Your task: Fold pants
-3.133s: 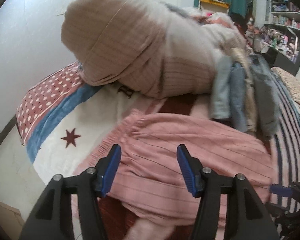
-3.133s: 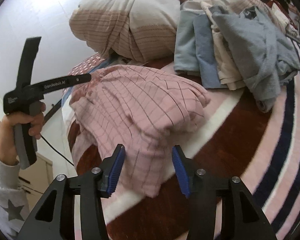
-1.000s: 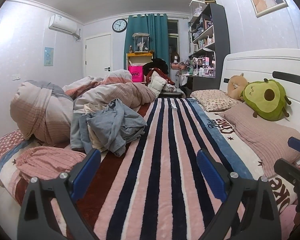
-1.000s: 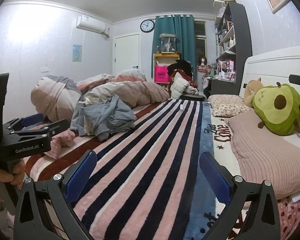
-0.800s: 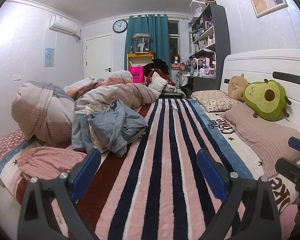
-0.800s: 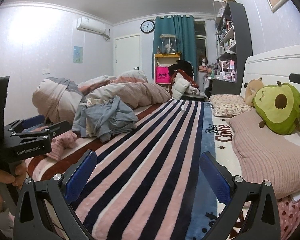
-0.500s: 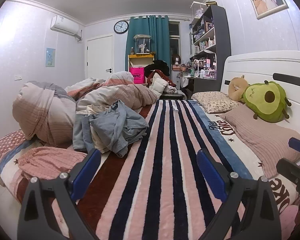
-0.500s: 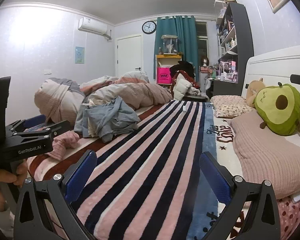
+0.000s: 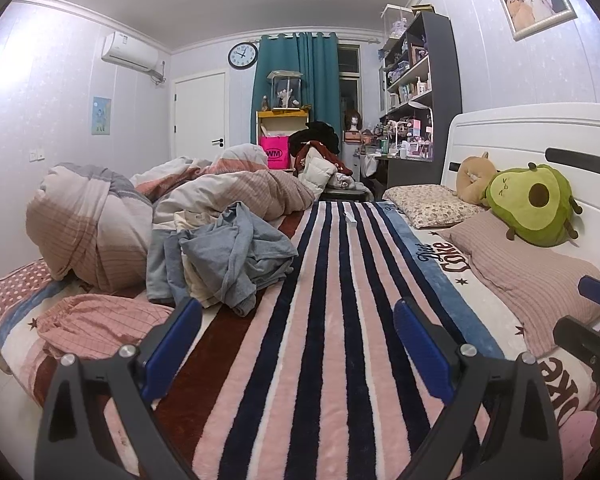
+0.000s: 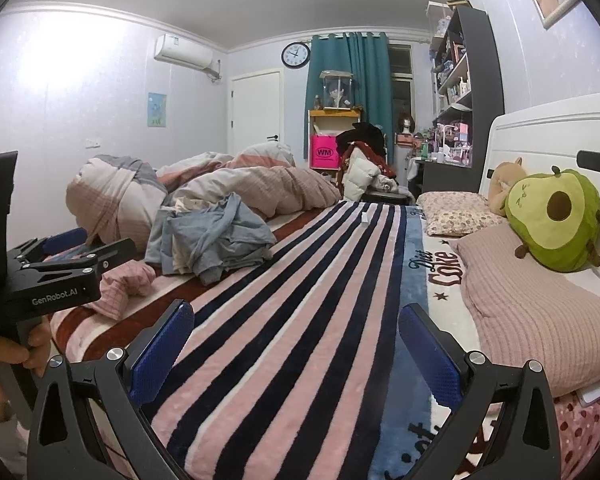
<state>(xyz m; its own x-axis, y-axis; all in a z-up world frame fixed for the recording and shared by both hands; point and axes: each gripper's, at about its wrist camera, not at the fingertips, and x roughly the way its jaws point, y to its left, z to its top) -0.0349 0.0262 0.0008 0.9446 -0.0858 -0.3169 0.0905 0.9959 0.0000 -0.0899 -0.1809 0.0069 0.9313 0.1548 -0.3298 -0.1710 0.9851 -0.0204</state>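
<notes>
The pink checked pants (image 9: 100,326) lie folded in a bundle at the near left corner of the bed, left of my left gripper (image 9: 298,350). They also show in the right wrist view (image 10: 126,286), partly behind the left gripper's body (image 10: 56,280). My left gripper is wide open and empty above the striped blanket (image 9: 340,320). My right gripper (image 10: 296,354) is wide open and empty over the same blanket. Both grippers are apart from the pants.
A heap of grey and blue clothes (image 9: 228,258) lies beyond the pants. A rolled duvet (image 9: 88,228) fills the far left. Pillows (image 9: 532,276) and an avocado plush (image 9: 536,204) sit by the white headboard at right. Shelves (image 9: 416,92) stand at the back.
Both grippers let go of the folded pants, drew back and opened wide. Over the last second both views barely shift.
</notes>
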